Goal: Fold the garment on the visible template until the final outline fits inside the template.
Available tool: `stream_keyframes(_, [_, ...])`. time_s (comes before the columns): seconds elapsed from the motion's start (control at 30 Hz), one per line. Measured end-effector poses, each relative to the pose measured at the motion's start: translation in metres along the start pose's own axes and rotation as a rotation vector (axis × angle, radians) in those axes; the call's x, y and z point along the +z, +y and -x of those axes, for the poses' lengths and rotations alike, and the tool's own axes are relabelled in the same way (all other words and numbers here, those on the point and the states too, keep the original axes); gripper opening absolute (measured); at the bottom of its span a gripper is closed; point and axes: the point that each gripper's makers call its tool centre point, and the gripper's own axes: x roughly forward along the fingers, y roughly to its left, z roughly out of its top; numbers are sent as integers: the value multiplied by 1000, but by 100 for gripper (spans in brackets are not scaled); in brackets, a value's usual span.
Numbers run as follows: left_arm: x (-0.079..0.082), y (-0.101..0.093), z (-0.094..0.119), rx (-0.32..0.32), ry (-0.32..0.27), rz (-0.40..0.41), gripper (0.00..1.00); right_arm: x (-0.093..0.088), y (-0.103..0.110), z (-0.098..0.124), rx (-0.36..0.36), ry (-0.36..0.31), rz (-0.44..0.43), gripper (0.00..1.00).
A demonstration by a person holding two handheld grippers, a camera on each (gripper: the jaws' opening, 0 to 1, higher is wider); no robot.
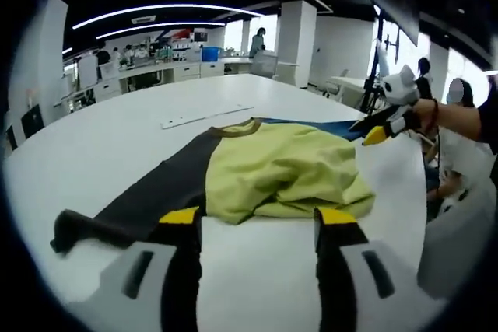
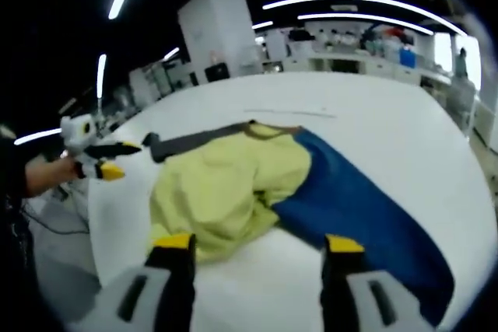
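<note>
Yellow-green garment is lying bunched on the white table, its dark grey sleeve and blue sleeve spreading to opposite sides, while left gripper and right gripper are hovering beside it, jaws apart, gripping nothing.
</note>
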Motion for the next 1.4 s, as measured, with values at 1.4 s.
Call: stream_keyframes(1.4, [-31, -2, -69, 96, 95, 135, 19, -7, 3, -50, 3, 25, -48, 25])
